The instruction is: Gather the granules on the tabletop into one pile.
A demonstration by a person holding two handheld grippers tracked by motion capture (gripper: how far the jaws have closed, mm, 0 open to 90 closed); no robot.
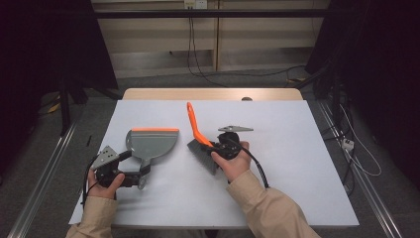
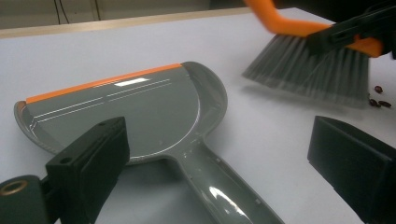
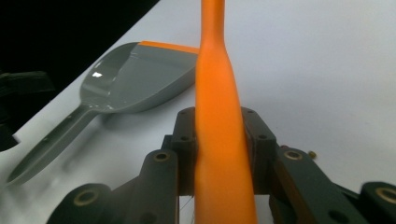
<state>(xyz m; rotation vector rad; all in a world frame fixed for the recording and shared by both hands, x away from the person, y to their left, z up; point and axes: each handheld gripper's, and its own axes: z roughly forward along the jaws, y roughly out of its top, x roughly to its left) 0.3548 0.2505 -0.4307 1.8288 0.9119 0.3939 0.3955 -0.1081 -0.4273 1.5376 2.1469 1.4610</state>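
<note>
A grey dustpan (image 1: pixel 152 141) with an orange lip lies flat on the white table, its handle (image 1: pixel 144 173) pointing toward the person. My left gripper (image 1: pixel 138 177) stands open astride that handle; in the left gripper view the handle (image 2: pixel 219 186) runs between the wide-apart jaws of the left gripper (image 2: pixel 219 140) without touching them. My right gripper (image 1: pixel 219 147) is shut on the orange handle (image 3: pixel 218 93) of a hand brush (image 1: pixel 200 148), whose grey bristles (image 2: pixel 308 70) rest on the table right of the pan. A few small dark beans (image 2: pixel 379 101) lie by the bristles.
The white table sheet (image 1: pixel 297 163) has bare room to the right and at the back. A wooden table edge (image 1: pixel 213 94) runs along the far side with a small object (image 1: pixel 246 98) on it. Cables (image 1: pixel 198 59) trail on the floor beyond.
</note>
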